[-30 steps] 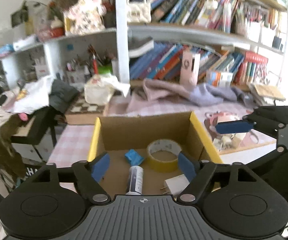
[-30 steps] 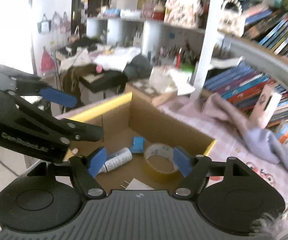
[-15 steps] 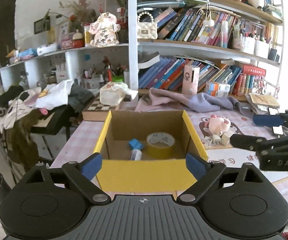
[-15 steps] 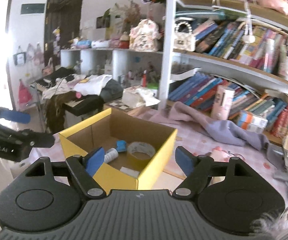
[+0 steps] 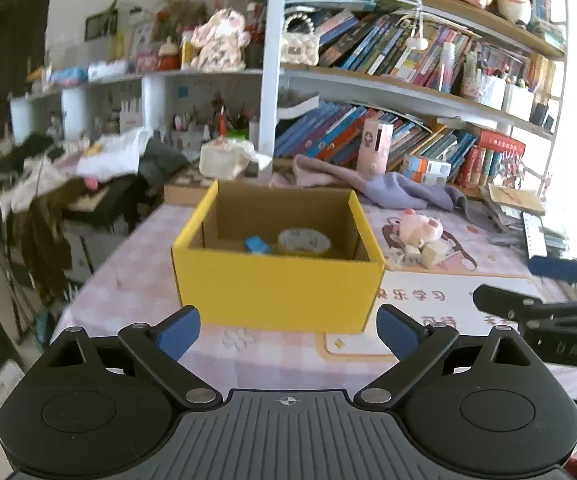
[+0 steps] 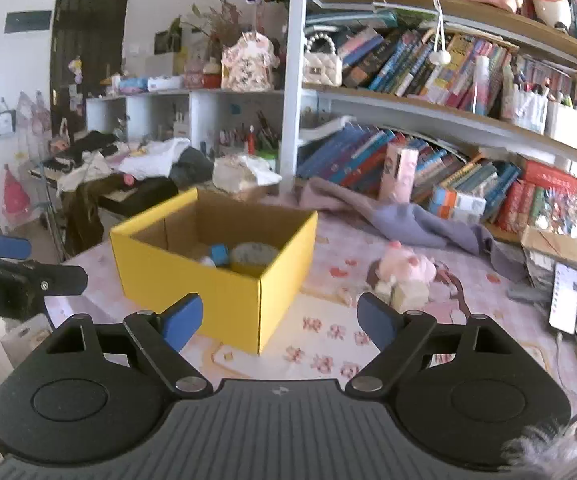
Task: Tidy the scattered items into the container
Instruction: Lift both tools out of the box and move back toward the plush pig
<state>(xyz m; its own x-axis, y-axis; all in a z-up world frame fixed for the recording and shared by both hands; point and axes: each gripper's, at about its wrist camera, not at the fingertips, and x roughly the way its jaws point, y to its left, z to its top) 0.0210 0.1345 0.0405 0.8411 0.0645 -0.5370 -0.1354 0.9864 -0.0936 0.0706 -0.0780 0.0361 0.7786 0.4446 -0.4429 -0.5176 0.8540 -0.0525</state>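
Yellow cardboard box [image 5: 276, 292] on the pink-check tabletop [image 5: 136, 280] is the landmark. Inside it: tape roll [image 5: 303, 240] and a small blue item [image 5: 255, 245]; a white bottle [image 6: 207, 261] is only just visible in the right view. Left gripper [image 5: 288, 332] and right gripper [image 6: 279, 322] sit on the near side of the box, jaws spread wide after having just been opening, nothing between them. Right of the box, a pink plush [image 5: 420, 227] and small blocks [image 5: 428, 254] lie loose (possibly still to collect; cannot confirm). Judgement: mostly done.
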